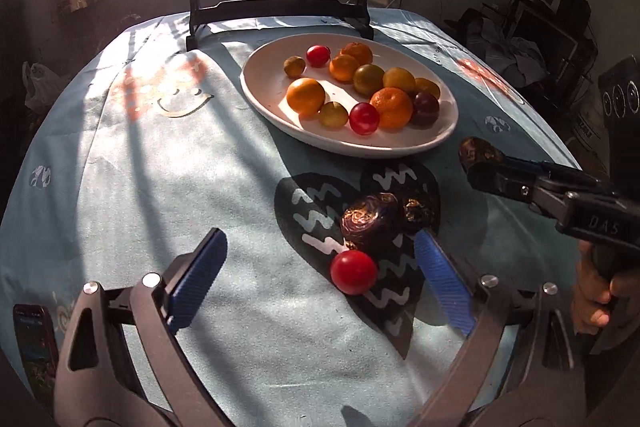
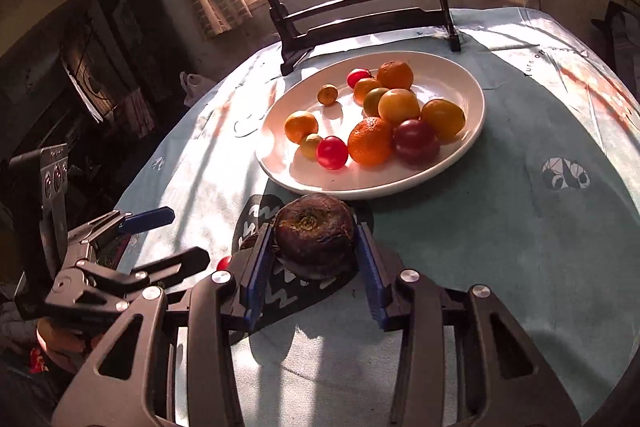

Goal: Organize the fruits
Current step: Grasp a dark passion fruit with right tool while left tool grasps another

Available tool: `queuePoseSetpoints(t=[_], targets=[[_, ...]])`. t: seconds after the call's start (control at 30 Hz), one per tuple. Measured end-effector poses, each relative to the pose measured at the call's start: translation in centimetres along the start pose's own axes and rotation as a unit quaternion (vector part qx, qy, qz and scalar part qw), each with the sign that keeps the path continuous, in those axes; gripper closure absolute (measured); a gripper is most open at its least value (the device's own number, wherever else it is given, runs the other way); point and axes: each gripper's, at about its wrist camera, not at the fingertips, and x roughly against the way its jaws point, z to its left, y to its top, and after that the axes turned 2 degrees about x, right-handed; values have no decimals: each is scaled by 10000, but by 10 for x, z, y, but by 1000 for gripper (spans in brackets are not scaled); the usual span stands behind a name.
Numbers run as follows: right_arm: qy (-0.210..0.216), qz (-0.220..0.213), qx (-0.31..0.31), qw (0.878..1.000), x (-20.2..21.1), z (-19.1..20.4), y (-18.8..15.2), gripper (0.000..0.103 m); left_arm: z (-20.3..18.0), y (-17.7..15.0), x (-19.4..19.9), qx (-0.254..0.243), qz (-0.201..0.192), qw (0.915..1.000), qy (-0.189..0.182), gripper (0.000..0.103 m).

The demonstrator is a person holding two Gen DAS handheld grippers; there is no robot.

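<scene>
Right gripper (image 2: 316, 267) has its jaws clamped on a dark brown wrinkled fruit (image 2: 315, 234), held just short of the white plate (image 2: 460, 155) w/ oranges, yellow fruits & red tomatoes. Left gripper (image 1: 320, 279) jaws stand wide, nothing gripped; a red tomato (image 1: 353, 271) lies between them on the worktop's blue cloth (image 1: 160, 187), beside two more dark fruits (image 1: 370, 223) on a black zigzag patch.

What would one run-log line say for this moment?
right gripper: shut on dark fruit | left gripper: open over red tomato | plate: fruit-filled
</scene>
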Motion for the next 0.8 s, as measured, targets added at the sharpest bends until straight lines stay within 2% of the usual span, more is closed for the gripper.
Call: queuePoseSetpoints(t=[0.1,0.2,0.37,0.7,0.8], targets=[[-14,54,-30,10000,-2,0,-1,61,-15,-12,-7,-398,163,9990,-87,27],[11,70,44,10000,-3,4,-3,61,-18,-16,-15,-479,287,9984,-128,42],[31,57,90,9999,-2,7,-4,61,-12,-16,-24,-439,297,9986,85,44],[9,67,111,9999,-3,7,-4,61,-19,-17,-33,-658,370,9971,126,51],[-1,71,117,9999,-3,7,-5,61,-22,-18,-35,-717,424,9965,110,59]])
